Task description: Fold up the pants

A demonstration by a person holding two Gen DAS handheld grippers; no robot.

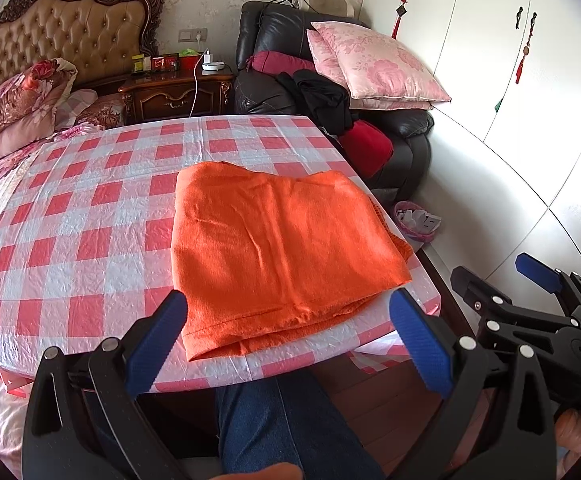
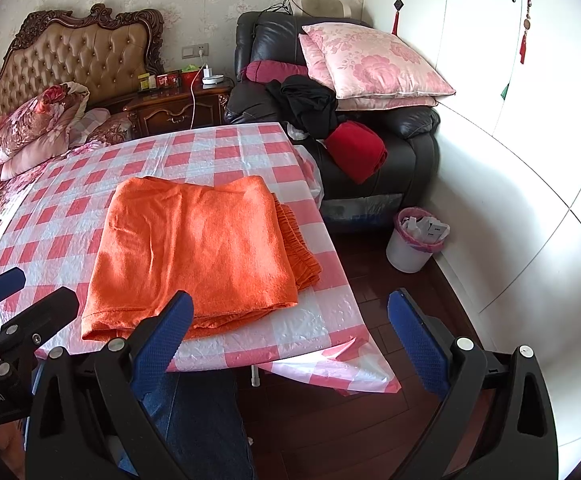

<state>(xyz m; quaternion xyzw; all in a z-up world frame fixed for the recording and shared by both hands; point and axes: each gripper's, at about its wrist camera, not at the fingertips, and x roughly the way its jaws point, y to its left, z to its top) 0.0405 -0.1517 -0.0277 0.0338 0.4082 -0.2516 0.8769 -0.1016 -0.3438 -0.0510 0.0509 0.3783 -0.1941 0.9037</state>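
Orange napped pants (image 1: 278,248) lie folded square on checked tablecloth (image 1: 90,208).

Home bedroom: bed (image 1: 18,120), nightstand (image 1: 174,92), wardrobe (image 1: 490,60).

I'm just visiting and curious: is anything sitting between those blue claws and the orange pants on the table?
Nothing visible. Both the left gripper and right gripper hang open just off the table's near edge, with only bare checkered tablecloth before the folded orange pants.
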